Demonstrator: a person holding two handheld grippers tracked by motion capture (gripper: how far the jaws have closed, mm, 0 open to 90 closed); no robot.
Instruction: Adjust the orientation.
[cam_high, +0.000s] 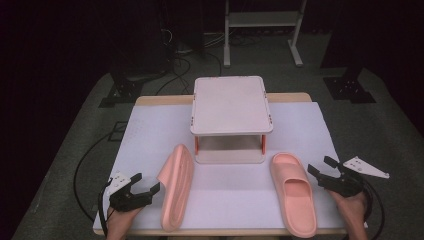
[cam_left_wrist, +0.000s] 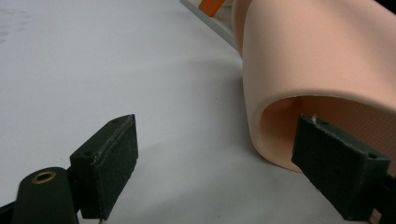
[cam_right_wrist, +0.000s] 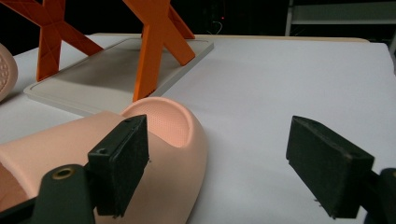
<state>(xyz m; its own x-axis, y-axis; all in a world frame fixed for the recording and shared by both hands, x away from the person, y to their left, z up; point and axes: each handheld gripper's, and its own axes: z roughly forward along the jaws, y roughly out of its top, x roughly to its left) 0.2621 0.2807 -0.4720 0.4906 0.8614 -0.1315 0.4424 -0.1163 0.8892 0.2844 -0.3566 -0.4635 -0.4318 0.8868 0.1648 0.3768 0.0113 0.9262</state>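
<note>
"Slippers, two of them, both pink. One slipper (cam_high: 177, 187) is tipped up on its side by the left gripper (cam_high: 146, 186). The other slipper (cam_high: 293, 194) lies flat, sole down, by the right gripper (cam_high: 321, 168)."

"Are the grippers holding them?"

"No. Both have their jaws wide apart with nothing in between. In the left gripper view, one jaw sits right at the mouth of the tipped slipper (cam_left_wrist: 322, 70). In the right gripper view, one jaw is over the flat slipper (cam_right_wrist: 93, 154) and the other is out over the white table cover (cam_right_wrist: 289, 74)."

"What could go wrong?"

"I think the tipped one could flop over if a jaw bumps it, since it stands on its thin edge. And the foam looks soft, so a squeeze on just the rim might slip off."

"What else is there?"

"One little rack (cam_high: 231, 105) with two shelves and orange legs, standing behind the slippers in the middle. Two grippers, two slippers, one rack."
</note>
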